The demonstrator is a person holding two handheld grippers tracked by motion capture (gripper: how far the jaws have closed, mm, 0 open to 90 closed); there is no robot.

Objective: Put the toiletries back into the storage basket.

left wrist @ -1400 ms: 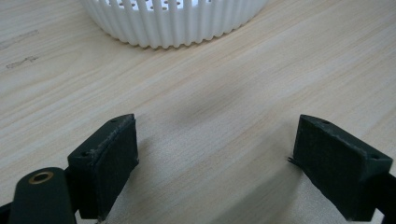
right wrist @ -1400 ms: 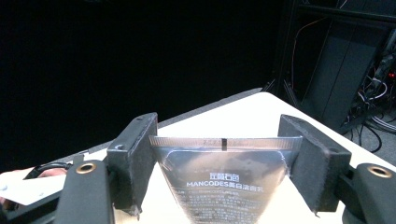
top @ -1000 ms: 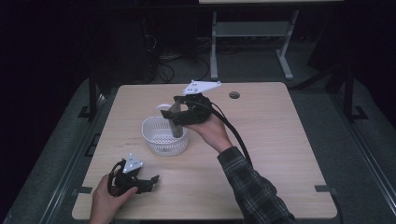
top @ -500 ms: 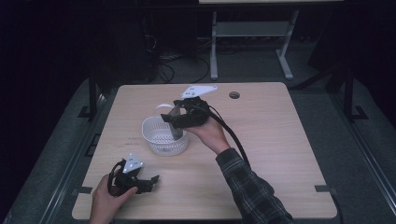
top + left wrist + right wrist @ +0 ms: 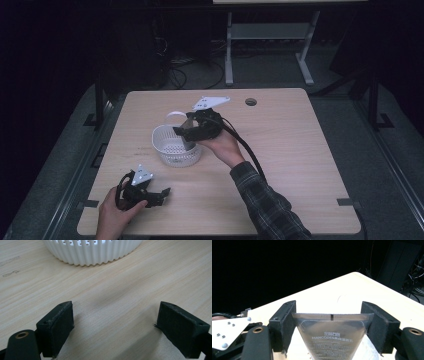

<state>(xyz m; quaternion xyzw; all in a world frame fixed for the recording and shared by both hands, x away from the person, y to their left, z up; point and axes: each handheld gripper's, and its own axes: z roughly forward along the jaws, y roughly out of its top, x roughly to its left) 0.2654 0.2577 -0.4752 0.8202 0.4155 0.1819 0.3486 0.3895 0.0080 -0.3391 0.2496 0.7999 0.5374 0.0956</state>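
Tube clamped between right gripper jaws, above basket

Right gripper is sitting mid-table, raised off the surface, jaws angling down and to the left, grey plate on top. Its 2 jaws are standing part-closed, clamping from both sides. Right hand is gripping it from behind, plaid sleeve running in from the bottom edge, cable trailing along the forearm. Left gripper is resting low near the front-left edge, left hand wrapping its body, 2 jaws spread wide apart with nothing between them.
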